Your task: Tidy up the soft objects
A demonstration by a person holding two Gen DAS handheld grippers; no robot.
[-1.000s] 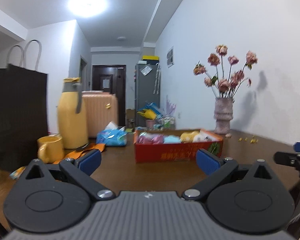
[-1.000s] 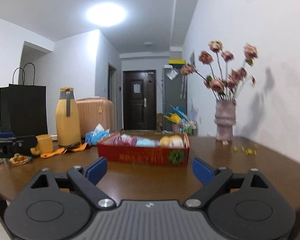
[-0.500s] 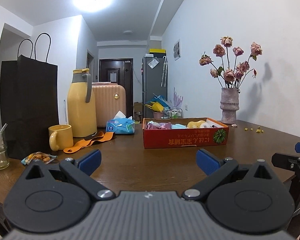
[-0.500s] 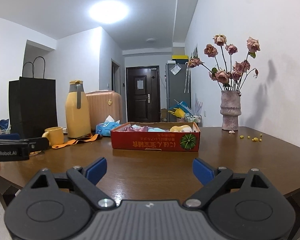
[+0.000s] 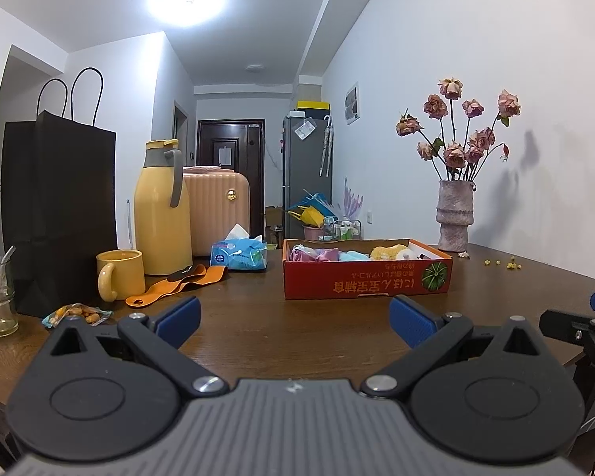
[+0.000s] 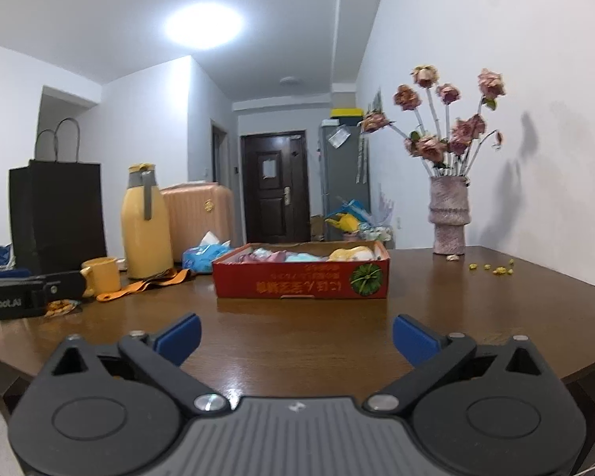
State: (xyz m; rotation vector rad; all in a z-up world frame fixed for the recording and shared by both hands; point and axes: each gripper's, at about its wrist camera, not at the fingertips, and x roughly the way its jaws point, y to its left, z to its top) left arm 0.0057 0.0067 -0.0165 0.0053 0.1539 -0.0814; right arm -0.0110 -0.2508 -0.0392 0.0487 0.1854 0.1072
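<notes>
Red box of soft toys sits mid-table, ahead of both my grippers. My left gripper gapes wide, empty; my right gripper is opening, nothing between its pads.

The surface looks like dark brown wood with a glossy finish that reflects the ceiling light. The red box is printed cardboard, matt. Inside it, soft cloth things look fluffy. At 9 o'clock from the box, the black bag is matt paper, and the yellow jug is smooth. At 2 o'clock, the vase looks rough, like stone.
</notes>
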